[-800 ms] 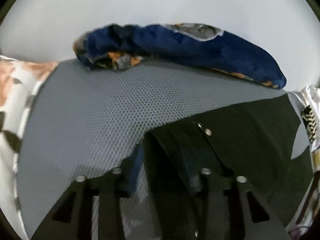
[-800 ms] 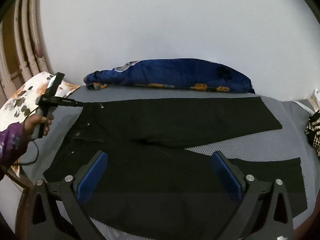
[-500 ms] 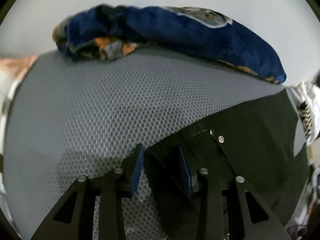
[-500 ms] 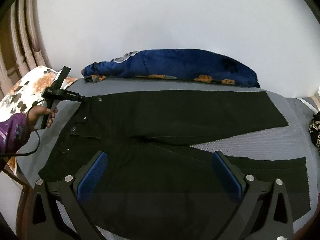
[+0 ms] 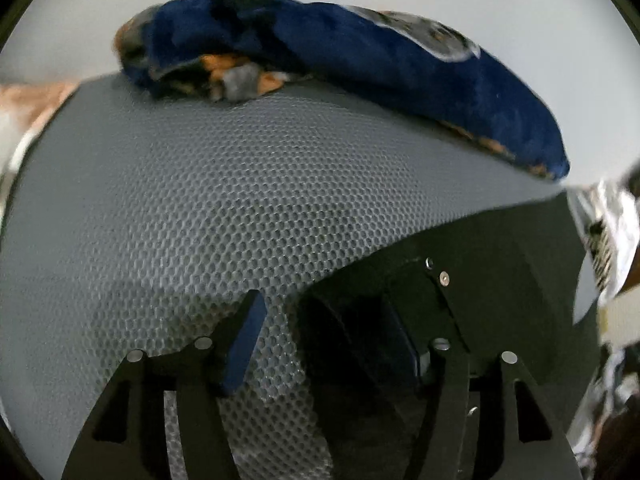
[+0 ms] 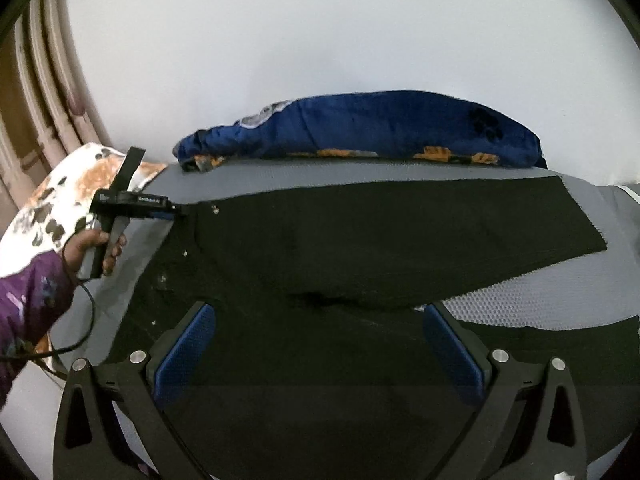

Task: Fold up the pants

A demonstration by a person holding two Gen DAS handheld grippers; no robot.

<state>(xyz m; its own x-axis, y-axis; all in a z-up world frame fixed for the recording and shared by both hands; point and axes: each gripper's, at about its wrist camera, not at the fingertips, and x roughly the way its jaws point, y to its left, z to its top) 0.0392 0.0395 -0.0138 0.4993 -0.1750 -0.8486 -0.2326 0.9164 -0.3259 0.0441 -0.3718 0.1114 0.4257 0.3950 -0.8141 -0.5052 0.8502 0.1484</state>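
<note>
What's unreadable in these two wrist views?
- Left claw, left wrist view: whether its right finger presses the pants is lost, black on black.
- Pants' near leg, right wrist view: near edge cut off behind the right claw.
- Print on the left claw's body, right wrist view: too small.
- Patterned cloth, left wrist view: blurred, cut by the frame edge.

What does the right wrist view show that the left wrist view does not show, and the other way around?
Only the right wrist view shows the whole black pants spread flat with both legs, the open right gripper above them, the hand holding the left gripper at the waistband corner, and a floral pillow. Only the left wrist view shows the waistband rivets close up. Both show the blue blanket and grey mesh surface.
</note>
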